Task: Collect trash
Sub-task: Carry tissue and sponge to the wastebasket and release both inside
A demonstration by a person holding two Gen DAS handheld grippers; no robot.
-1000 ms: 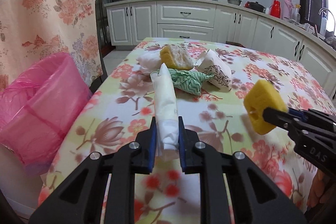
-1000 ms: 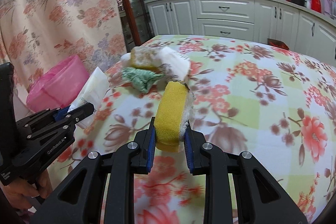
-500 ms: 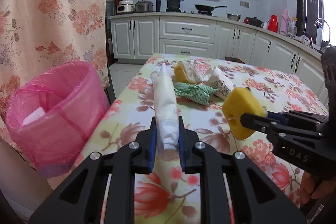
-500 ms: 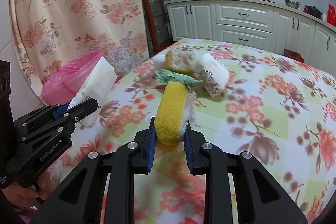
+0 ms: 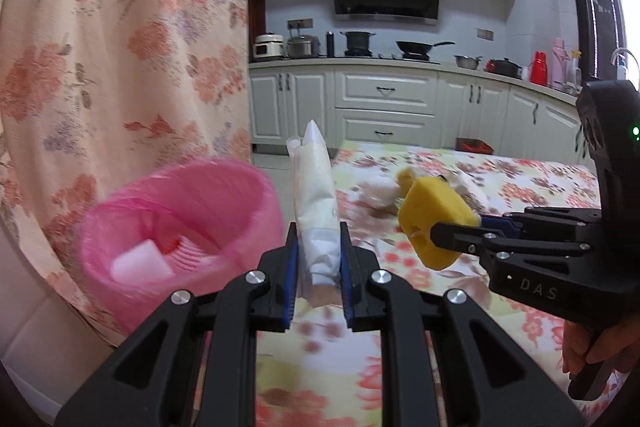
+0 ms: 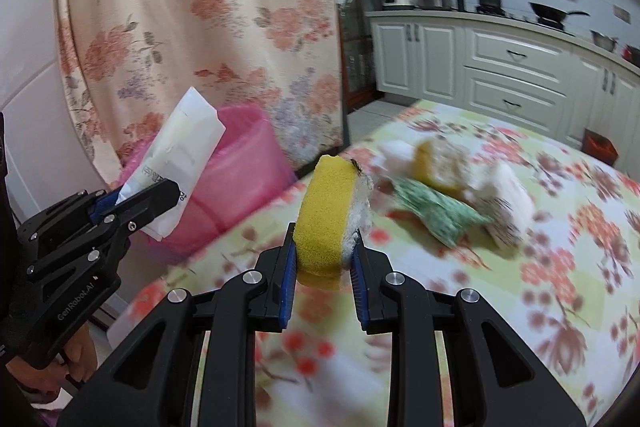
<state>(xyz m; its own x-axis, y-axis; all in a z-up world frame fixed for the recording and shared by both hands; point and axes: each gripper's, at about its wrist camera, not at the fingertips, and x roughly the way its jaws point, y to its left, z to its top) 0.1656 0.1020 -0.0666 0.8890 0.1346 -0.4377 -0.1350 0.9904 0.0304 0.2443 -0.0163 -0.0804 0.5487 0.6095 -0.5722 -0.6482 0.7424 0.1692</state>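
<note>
Left wrist view, held trash: white plastic wrapper (image 5: 316,211), one, standing upright between the pads of the left gripper (image 5: 318,259), whose jaws are closed tight on its lower end.
Right wrist view, held trash: yellow sponge (image 6: 326,215) with a white backing, one, pinched on edge by the nearly closed right gripper (image 6: 324,267).
Hand pose: both grippers raised above the table edge, tilted slightly downward, side by side; a hand (image 5: 592,351) grips the right handle.
Bin: one pink-lined trash bin (image 5: 180,227) just left of the wrapper, beside the table; a white piece lies inside.
Trash left on the table: a blurred pile with another yellow sponge (image 6: 434,165), a green patterned wrapper (image 6: 436,215) and white paper (image 6: 508,195).
Table: floral tablecloth (image 6: 540,287).
Backdrop: floral curtain (image 5: 120,47), white kitchen cabinets (image 5: 384,103).
</note>
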